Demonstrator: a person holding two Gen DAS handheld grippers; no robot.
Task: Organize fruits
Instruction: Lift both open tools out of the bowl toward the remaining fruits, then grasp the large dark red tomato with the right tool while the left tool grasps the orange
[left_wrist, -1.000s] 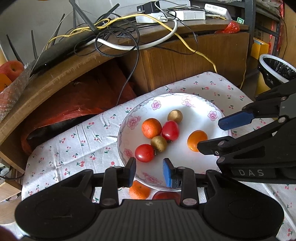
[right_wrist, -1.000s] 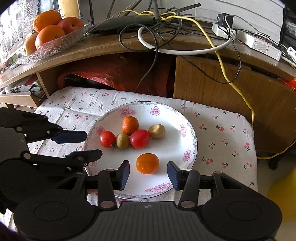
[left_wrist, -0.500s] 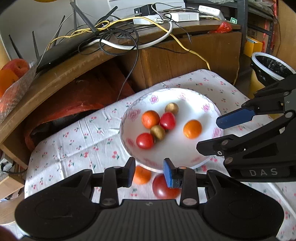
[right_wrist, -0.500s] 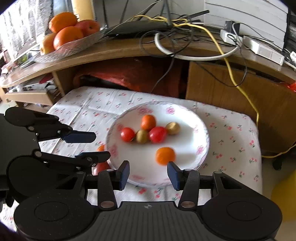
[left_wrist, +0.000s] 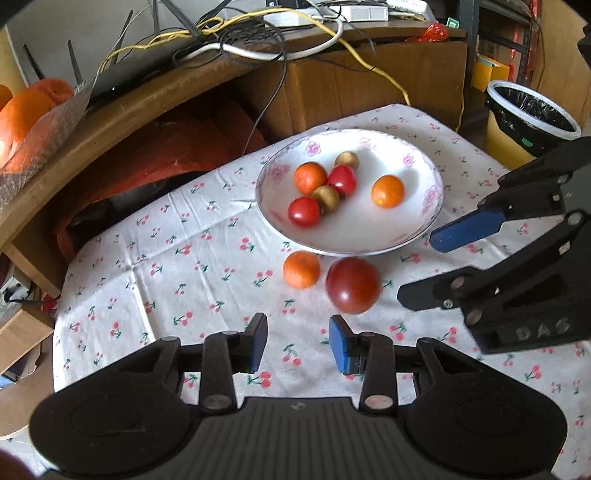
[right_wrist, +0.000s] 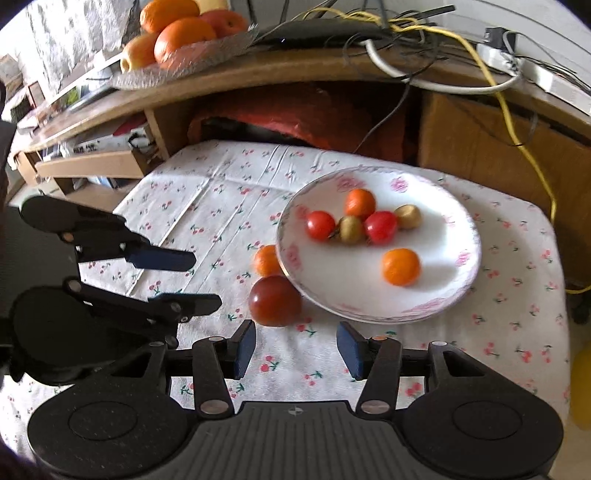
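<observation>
Both claws are sitting further back from the plate than a second ago, so the cherry-print cloth now fills the foreground and two fruits once tucked under the near rim are showing in full. Nearest the left wrist camera, the left claw (left_wrist: 297, 343) is standing open over bare cloth (left_wrist: 177, 280), its blue pads (left_wrist: 338, 345) apart and gripping nothing. In the right wrist view, the right claw (right_wrist: 295, 343) is likewise hanging open and empty above the cloth, with the left claw reaching in from the left side of that view.

Just beyond the left claw's pads, a large dark red tomato (left_wrist: 352, 285) is lying on the worktop, and a small orange (left_wrist: 301, 269) is sitting beside it, close but apart. Both are resting just outside the near rim of the white floral plate (left_wrist: 424, 177). On the plate, four fruits are clustering together: two small red tomatoes (left_wrist: 304, 211), one orange fruit (left_wrist: 310, 178) and a golden-brown fruit (left_wrist: 325, 197), with a second golden-brown one (left_wrist: 347, 160) just behind the cluster. Another orange fruit (left_wrist: 387, 191) is sitting alone, apart from them.

Farther back, a curved wooden shelf (right_wrist: 258, 70) is carrying tangled cables (right_wrist: 424, 40) and a glass dish of oranges and apples (right_wrist: 184, 37).
</observation>
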